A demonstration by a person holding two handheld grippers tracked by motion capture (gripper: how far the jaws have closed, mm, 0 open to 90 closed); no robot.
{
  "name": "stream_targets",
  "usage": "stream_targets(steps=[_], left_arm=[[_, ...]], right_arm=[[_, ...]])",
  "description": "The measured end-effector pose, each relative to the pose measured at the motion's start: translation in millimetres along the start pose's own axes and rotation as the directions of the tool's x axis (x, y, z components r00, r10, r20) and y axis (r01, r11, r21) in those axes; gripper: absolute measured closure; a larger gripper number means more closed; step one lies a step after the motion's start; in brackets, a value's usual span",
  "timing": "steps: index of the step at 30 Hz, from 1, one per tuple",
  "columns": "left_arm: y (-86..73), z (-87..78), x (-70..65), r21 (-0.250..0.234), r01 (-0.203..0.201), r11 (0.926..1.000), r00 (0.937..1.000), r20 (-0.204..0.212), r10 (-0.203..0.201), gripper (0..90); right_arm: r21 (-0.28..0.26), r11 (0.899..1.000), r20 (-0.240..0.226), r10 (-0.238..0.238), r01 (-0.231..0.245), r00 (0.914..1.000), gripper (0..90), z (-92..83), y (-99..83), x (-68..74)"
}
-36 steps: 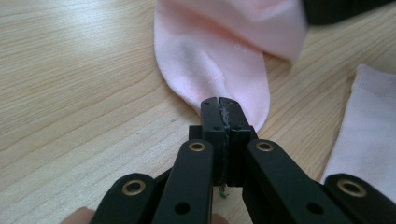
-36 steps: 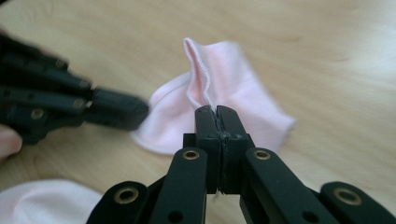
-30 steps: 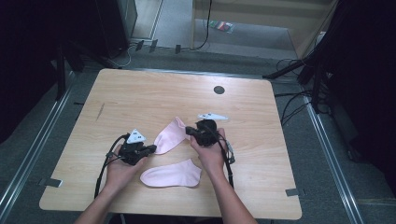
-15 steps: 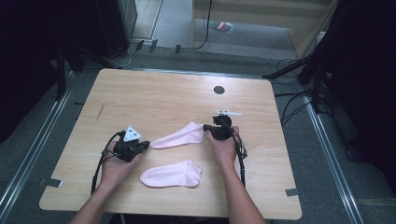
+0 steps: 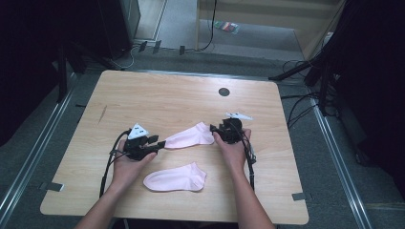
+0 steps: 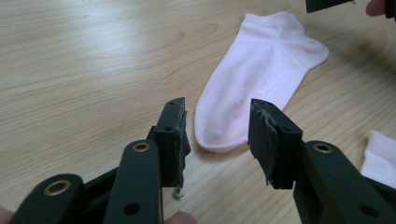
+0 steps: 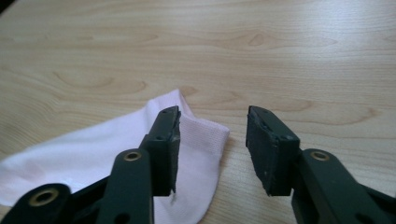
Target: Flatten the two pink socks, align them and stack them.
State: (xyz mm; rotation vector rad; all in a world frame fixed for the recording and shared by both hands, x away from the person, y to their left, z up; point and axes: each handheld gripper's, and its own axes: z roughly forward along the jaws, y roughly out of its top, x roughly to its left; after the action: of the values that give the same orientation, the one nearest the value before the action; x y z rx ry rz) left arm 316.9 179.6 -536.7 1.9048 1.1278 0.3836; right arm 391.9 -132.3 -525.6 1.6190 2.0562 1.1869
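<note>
While parted after just opening, left gripper (image 6: 217, 135) jaws frame bare wood, toe of upper pink sock (image 6: 257, 79) lying flat just beyond, unclamped. Right gripper (image 7: 212, 140) jaws likewise apart, freshly opened, left one over that sock's cuff end (image 7: 140, 158), pressing on nothing. Stretched flat on tabletop (image 5: 157, 95) between both grippers, seen from above (image 5: 190, 137). Second pink sock (image 5: 175, 178) flat nearer the person, between the forearms.

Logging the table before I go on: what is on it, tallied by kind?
Pink socks: 2, the far sock stretched between the two grippers and the near sock lying closer to the person.
Handheld grippers: 2, the left gripper and the right gripper, both with jaws apart.
Total: 4
</note>
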Motion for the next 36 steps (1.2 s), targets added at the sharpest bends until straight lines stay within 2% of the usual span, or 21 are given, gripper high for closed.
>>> stream_targets(steps=[2,3,5,7,11,12,14,17,19,22,23,24,26,28,30,32,33,34,35,36], left_arm=[[2.3,3.2,0.6,0.014,-0.009,0.9999,0.9999,-0.007,0.009,55.4],[5.6,6.5,0.8,0.041,-0.011,0.9991,0.9997,0.020,0.010,63.0],[7.4,9.0,-0.2,0.055,-0.015,0.9984,0.9993,0.035,0.013,66.9],[9.8,13.5,-3.9,0.067,-0.058,0.9961,0.9983,0.012,0.057,66.9],[10.2,22.2,-7.0,0.076,-0.070,0.9947,0.9974,-0.013,0.071,66.3],[9.1,25.8,-9.4,0.096,-0.083,0.9919,0.9965,-0.003,0.084,68.1],[7.9,28.5,-11.2,0.112,-0.094,0.9892,0.9955,0.007,0.094,70.0],[8.3,29.6,-12.7,0.123,-0.099,0.9875,0.9947,-0.013,0.102,74.2],[9.2,30.0,-12.1,0.128,-0.092,0.9875,0.9953,-0.020,0.095,82.5],[10.2,27.4,-11.3,0.142,-0.083,0.9864,0.9956,-0.031,0.088,87.9],[11.1,24.1,-10.8,0.136,-0.088,0.9869,0.9951,-0.033,0.093,88.3],[11.1,24.1,-10.8,0.136,-0.088,0.9869,0.9951,-0.033,0.093,88.5],[12.2,11.7,-8.3,0.102,-0.075,0.9920,0.9969,-0.015,0.077,88.9],[12.8,5.3,-7.4,0.088,-0.072,0.9935,0.9973,-0.012,0.073,89.0],[12.8,-6.9,-5.6,0.059,-0.062,0.9963,0.9980,0.004,0.062,89.2],[10.6,-17.8,-5.9,0.044,-0.052,0.9977,0.9984,0.022,0.051,89.3],[7.9,-27.4,-6.5,0.043,-0.060,0.9973,0.9978,0.029,0.059,89.4],[7.9,-27.4,-6.5,0.043,-0.060,0.9973,0.9978,0.029,0.059,89.6],[5.3,-34.3,-7.8,0.043,-0.068,0.9968,0.9973,0.030,0.067,89.6],[3.7,-40.9,-9.0,0.045,-0.079,0.9958,0.9966,0.027,0.078,89.7]], right_arm=[[0.005,1.000,0.012,-0.015,0.015,0.9998,52.6,2.2,-0.1,-0.3],[-0.001,1.000,0.024,-0.015,0.015,0.9996,52.7,7.1,-1.3,-1.9],[-0.002,1.000,0.022,-0.014,0.014,0.9997,52.7,8.6,-1.9,-2.2],[-0.005,0.999,0.003,-0.036,0.036,0.9993,52.7,13.9,-4.0,-1.0],[0.014,0.997,0.020,-0.081,0.081,0.9965,55.5,18.7,-7.7,3.8],[0.019,0.996,0.021,-0.091,0.090,0.9956,60.7,19.4,-10.4,6.0],[0.019,0.994,0.012,-0.106,0.106,0.9943,61.6,19.1,-11.6,6.6],[0.030,0.985,0.016,-0.170,0.169,0.9854,70.4,16.2,-16.0,11.3],[0.051,0.985,-0.019,-0.165,0.166,0.9861,82.5,13.0,-17.8,12.9],[0.061,0.984,-0.037,-0.162,0.164,0.9860,84.4,10.6,-19.4,14.6],[0.058,0.986,-0.056,-0.150,0.153,0.9871,84.9,7.7,-21.1,16.4],[0.058,0.986,-0.056,-0.150,0.153,0.9871,84.9,7.7,-21.1,16.4],[0.041,0.988,-0.074,-0.149,0.152,0.9861,85.4,-1.1,-22.0,19.2],[0.035,0.989,-0.084,-0.138,0.142,0.9868,85.5,-4.1,-22.2,19.2],[0.020,0.995,-0.121,-0.099,0.103,0.9877,85.9,-20.1,-22.7,21.2],[0.016,0.995,-0.128,-0.097,0.100,0.9871,86.1,-24.5,-22.6,22.2],[0.005,0.996,-0.145,-0.088,0.090,0.9856,86.6,-38.5,-23.0,25.8],[0.005,0.996,-0.145,-0.088,0.090,0.9856,86.6,-38.5,-23.0,25.8],[-0.002,0.995,-0.142,-0.096,0.097,0.9853,86.8,-43.5,-23.5,27.6],[-0.011,0.993,-0.123,-0.121,0.121,0.9850,87.1,-51.6,-25.0,32.0]])
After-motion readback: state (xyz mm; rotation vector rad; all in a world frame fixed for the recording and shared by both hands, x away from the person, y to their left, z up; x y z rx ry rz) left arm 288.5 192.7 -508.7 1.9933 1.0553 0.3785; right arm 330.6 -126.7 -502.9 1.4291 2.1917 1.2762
